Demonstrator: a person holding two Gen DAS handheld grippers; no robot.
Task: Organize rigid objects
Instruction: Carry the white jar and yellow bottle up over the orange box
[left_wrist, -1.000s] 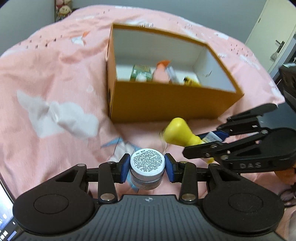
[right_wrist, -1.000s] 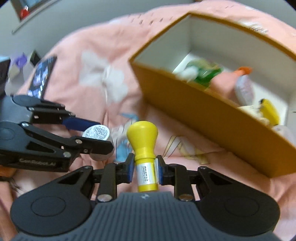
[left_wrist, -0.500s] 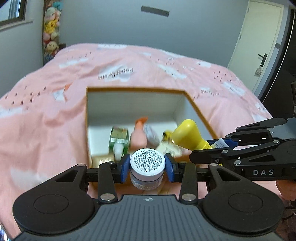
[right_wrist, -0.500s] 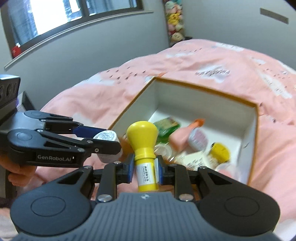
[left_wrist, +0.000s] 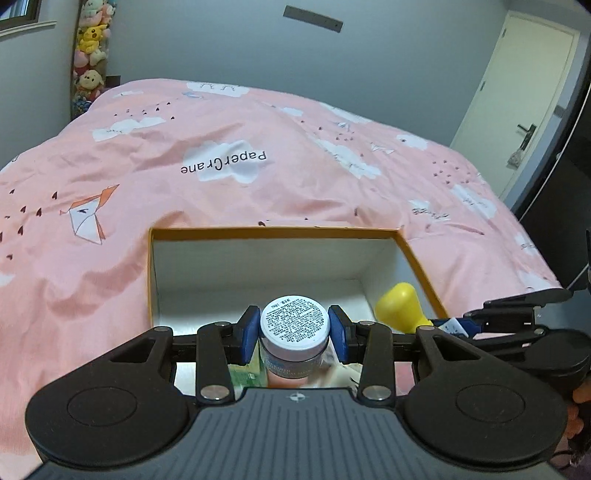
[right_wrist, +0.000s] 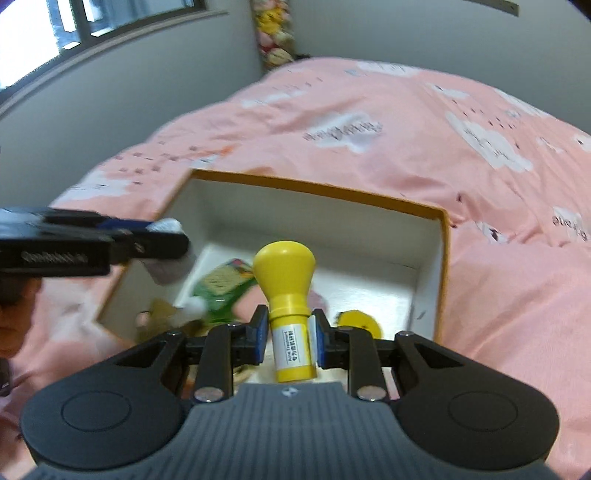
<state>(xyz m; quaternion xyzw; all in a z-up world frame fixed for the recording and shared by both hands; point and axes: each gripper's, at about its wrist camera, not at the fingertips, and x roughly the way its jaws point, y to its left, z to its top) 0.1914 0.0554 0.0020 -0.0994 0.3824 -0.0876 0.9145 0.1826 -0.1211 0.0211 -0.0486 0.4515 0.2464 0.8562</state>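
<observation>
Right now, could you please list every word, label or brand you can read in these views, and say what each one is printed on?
"PaperCrane": upside down on a white cloud of the pink bedspread.
"Acne Treatment": on the yellow bottle label in the right gripper; the Chinese line beside it is too small.
White jar lid in the left gripper: dense print, too small.
Left gripper's side lettering, right wrist view: blurred.

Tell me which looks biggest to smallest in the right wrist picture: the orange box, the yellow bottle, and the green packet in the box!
1. orange box
2. yellow bottle, though it sits nearest the camera
3. green packet, blurred, partly hidden
</observation>
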